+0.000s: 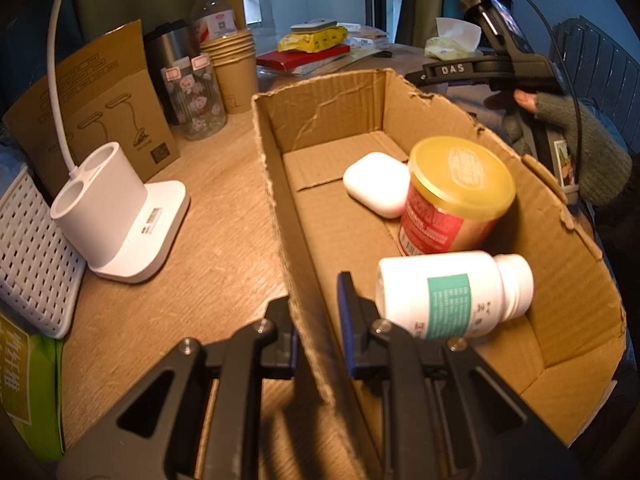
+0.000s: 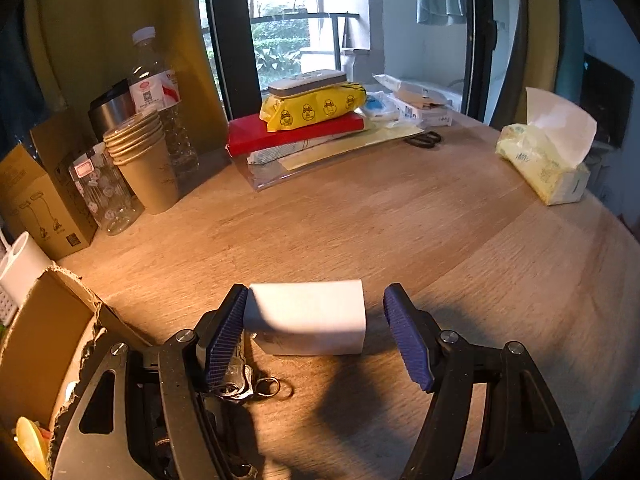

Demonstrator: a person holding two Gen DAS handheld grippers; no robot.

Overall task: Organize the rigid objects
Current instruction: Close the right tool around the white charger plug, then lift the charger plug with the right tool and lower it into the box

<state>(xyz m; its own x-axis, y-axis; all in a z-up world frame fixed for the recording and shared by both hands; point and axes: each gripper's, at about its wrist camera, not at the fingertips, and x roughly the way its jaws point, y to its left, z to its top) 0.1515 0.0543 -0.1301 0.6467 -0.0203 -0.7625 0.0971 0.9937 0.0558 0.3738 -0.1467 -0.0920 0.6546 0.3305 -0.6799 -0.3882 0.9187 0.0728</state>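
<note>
My left gripper (image 1: 318,320) sits low in its frame, jaws pinched close together. My right gripper (image 2: 316,336) (low centre of its own view) is spread wide, both pads (image 2: 226,334) angled outward.

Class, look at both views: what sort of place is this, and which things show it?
Probably a home living area: a wooden table cluttered with a tissue pack and stacked paper cups, beside a balcony window.

**Materials and finishes**

The cardboard box (image 1: 568,280) is matt corrugated paper with rough, torn edges. Inside, the white pill bottle (image 1: 452,294) and earbud case (image 1: 376,184) look like smooth, glossy plastic. The table (image 2: 360,232) is matt wood grain. The gripper pads (image 2: 408,344) are ribbed blue.
</note>
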